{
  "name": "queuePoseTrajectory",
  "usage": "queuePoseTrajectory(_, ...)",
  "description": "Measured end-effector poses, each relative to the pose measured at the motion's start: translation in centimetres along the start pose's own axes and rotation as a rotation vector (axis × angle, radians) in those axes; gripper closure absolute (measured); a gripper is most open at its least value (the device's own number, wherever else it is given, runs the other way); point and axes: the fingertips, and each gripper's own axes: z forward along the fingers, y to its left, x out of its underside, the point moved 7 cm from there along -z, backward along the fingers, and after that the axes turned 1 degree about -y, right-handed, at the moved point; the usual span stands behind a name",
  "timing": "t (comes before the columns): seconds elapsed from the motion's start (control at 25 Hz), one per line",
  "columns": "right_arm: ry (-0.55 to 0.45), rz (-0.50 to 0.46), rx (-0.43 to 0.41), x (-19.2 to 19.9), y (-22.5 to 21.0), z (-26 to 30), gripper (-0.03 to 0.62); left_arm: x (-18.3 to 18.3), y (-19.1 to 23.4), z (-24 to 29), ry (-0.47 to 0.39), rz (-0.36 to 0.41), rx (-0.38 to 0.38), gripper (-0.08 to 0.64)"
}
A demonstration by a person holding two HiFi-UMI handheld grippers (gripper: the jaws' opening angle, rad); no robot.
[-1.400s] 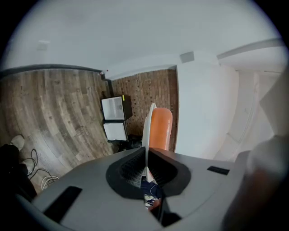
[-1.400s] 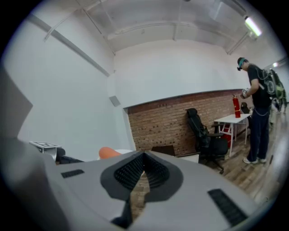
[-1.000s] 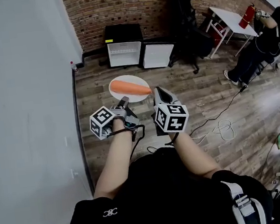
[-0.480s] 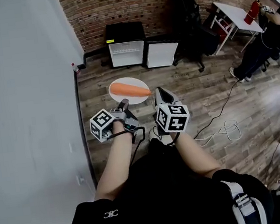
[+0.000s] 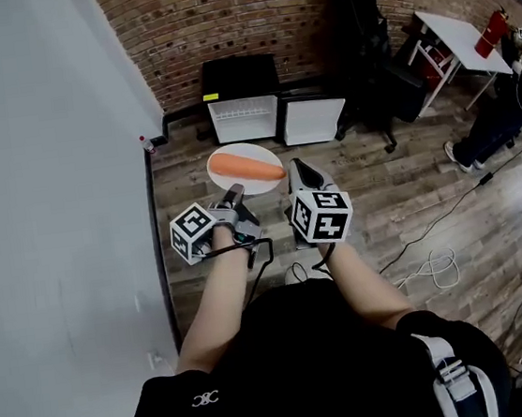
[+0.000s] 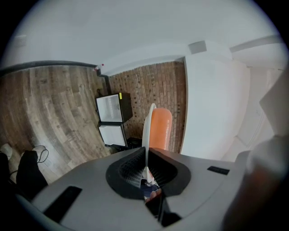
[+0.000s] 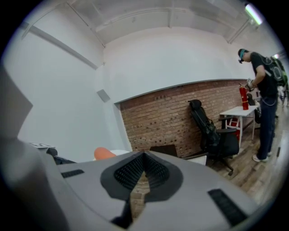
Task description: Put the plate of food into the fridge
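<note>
The plate (image 5: 239, 186) (carrot (image 5: 244, 165) aboard) is clamped by the left gripper (image 5: 234, 195); at its three o'clock, the right gripper (image 5: 294, 167) is closed, empty.

The plate (image 5: 239, 186) is white and the food (image 5: 244, 166) on it a plain orange, probably a carrot, though it shows small. At twelve o'clock from it the fridge (image 5: 238, 70) is black outside and white within. The brick wall (image 5: 218, 14) is red-brown with pale mortar lines, and the floor (image 5: 389, 178) is streaky grey-brown plank. The left gripper (image 5: 234, 195) and right gripper (image 5: 294, 167) are grey with black ribbed pads, each bearing a cube of black-and-white square markers. At two o'clock a fire extinguisher (image 5: 491, 33) is red.
</note>
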Motion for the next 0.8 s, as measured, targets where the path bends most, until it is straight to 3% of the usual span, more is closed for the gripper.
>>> queuePoseTrajectory(0.4, 0.015, -0.029, -0.026, 2.7, -3.5, 6.9, 0.578, -1.9, 4.3, 5.8, -0.043, -0.039, 0.033, 0.545)
queuePoseTrajectory(0.64, 0.062, 0.002, -0.034, -1.2, -7.4, 11.3, 0.578, -2.6, 0.7, 11.1, -0.063, -0.061, -0.017, 0.545)
queuePoseTrajectory(0.8, 0.076, 0.0, -0.039, -1.3, -7.7, 13.1, 0.578, -3.8, 0.9, 12.6, -0.074, -0.068, -0.02, 0.545)
